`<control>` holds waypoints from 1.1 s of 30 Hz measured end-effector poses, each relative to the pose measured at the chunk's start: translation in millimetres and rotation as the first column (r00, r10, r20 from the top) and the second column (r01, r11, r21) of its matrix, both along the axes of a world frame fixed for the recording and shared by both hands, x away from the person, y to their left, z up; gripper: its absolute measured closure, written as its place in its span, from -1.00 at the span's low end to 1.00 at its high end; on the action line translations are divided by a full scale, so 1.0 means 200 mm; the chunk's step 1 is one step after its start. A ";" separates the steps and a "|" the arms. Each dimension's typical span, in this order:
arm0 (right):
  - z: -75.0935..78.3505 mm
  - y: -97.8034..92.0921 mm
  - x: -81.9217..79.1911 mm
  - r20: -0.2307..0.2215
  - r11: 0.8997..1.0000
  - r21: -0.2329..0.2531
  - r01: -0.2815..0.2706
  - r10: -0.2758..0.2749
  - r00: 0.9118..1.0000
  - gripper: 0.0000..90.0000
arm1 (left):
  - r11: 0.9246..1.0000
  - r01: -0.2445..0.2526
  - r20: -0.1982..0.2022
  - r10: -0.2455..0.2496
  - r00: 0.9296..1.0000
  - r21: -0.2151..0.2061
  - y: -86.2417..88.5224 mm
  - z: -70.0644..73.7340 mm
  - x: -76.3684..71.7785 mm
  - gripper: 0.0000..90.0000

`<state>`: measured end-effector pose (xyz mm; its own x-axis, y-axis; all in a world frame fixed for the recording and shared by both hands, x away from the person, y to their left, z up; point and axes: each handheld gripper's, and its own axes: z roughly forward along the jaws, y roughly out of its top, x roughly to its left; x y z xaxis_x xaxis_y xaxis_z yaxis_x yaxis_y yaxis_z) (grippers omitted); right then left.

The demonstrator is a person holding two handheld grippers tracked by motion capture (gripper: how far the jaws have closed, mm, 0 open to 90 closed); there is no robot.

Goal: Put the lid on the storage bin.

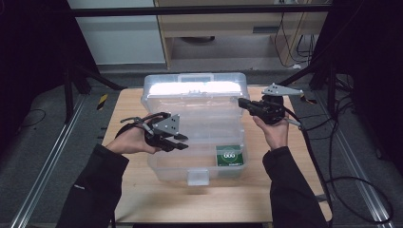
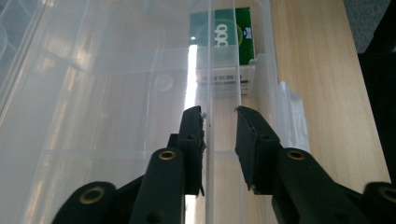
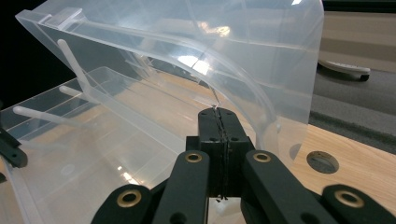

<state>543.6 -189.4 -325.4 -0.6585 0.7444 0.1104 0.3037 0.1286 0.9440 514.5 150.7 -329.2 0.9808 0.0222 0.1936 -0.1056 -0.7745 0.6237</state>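
Left tongs (image 2: 219,112) parted astride clear box (image 2: 93,93) wall, green packet (image 2: 222,35) inside, wooden table (image 2: 317,84) beside

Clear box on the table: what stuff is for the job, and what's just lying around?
For the job: clear box, lid, green packet, left gripper, right gripper.
Lying about: floor cables, cabinet.

the green box (image 1: 230,155) in the clear case carries white rings (like "000"), smaller print unreadable.
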 end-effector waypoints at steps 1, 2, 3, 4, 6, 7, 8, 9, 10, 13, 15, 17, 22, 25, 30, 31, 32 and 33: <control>0.00 0.00 0.00 0.001 1.000 0.000 -0.001 0.001 1.000 1.00 | 1.000 -0.007 0.000 0.007 1.000 -0.017 0.00 -0.01 0.00 0.48; 0.00 0.00 0.00 0.001 1.000 0.002 -0.001 0.001 1.000 1.00 | 1.000 -0.011 0.000 0.011 1.000 -0.023 0.00 -0.01 0.01 0.47; 0.00 0.00 0.00 0.001 1.000 0.002 -0.001 0.001 1.000 1.00 | 0.999 -0.018 -0.002 0.018 1.000 -0.030 -0.01 -0.01 0.01 0.45; 0.00 0.00 0.00 0.002 1.000 0.000 -0.001 0.001 1.000 1.00 | 0.999 -0.025 -0.003 0.025 1.000 -0.041 -0.01 -0.01 0.01 0.41; 0.00 0.00 0.00 0.002 1.000 0.002 0.001 -0.001 1.000 1.00 | 0.998 -0.029 -0.007 0.029 1.000 -0.054 0.00 -0.01 0.01 0.39; 0.01 0.00 -0.01 0.004 1.000 0.005 -0.002 0.002 1.000 1.00 | 0.997 -0.034 -0.020 0.033 0.999 -0.072 0.00 -0.02 0.01 0.32; 0.01 0.00 -0.01 0.006 1.000 0.004 -0.004 0.004 1.000 1.00 | 0.995 -0.044 -0.033 0.041 0.999 -0.093 0.00 -0.02 0.01 0.31; 0.01 -0.01 -0.01 0.006 1.000 0.004 -0.004 0.004 1.000 1.00 | 0.993 -0.050 -0.042 0.046 0.998 -0.107 0.01 -0.02 0.01 0.29; 0.01 -0.01 -0.01 0.006 1.000 0.004 -0.004 0.004 1.000 1.00 | 0.993 -0.050 -0.042 0.046 0.998 -0.107 0.01 -0.02 0.01 0.28; 0.01 -0.01 -0.01 0.004 1.000 0.004 -0.003 0.003 1.000 1.00 | 0.981 -0.094 -0.064 0.085 0.994 -0.168 0.03 -0.02 0.00 0.26; 0.01 -0.01 -0.01 0.002 1.000 0.003 -0.003 0.003 1.000 1.00 | 0.975 -0.108 -0.071 0.096 0.993 -0.193 0.04 -0.02 0.00 0.25; 0.01 -0.01 -0.01 0.003 1.000 0.003 -0.003 0.003 1.000 1.00 | 0.964 -0.131 -0.089 0.113 0.990 -0.232 0.05 -0.02 -0.01 0.22; 0.01 -0.01 -0.01 0.001 1.000 0.003 -0.002 0.002 1.000 1.00 | 0.927 -0.213 -0.099 0.191 0.977 -0.309 0.09 -0.02 -0.03 0.19; 0.01 -0.01 -0.01 0.000 1.000 0.004 -0.001 0.001 1.000 1.00 | 0.906 -0.247 -0.109 0.223 0.969 -0.345 0.11 -0.01 -0.04 0.18; 0.01 -0.01 -0.02 -0.001 1.000 0.009 -0.001 0.001 1.000 1.00 | 0.854 -0.323 -0.116 0.302 0.946 -0.408 0.16 0.01 -0.06 0.20; 0.01 -0.02 -0.02 0.000 1.000 0.006 -0.002 0.002 1.000 1.00 | 0.854 -0.323 -0.116 0.302 0.946 -0.408 0.16 0.01 -0.06 0.22; 0.00 -0.02 -0.02 -0.004 1.000 0.006 -0.001 0.001 1.000 1.00 | 0.825 -0.363 -0.125 0.344 0.931 -0.433 0.19 0.02 -0.07 0.22; 0.00 -0.02 -0.03 -0.006 1.000 0.008 -0.001 0.001 1.000 1.00 | 0.809 -0.384 -0.129 0.367 0.921 -0.445 0.20 0.02 -0.07 0.23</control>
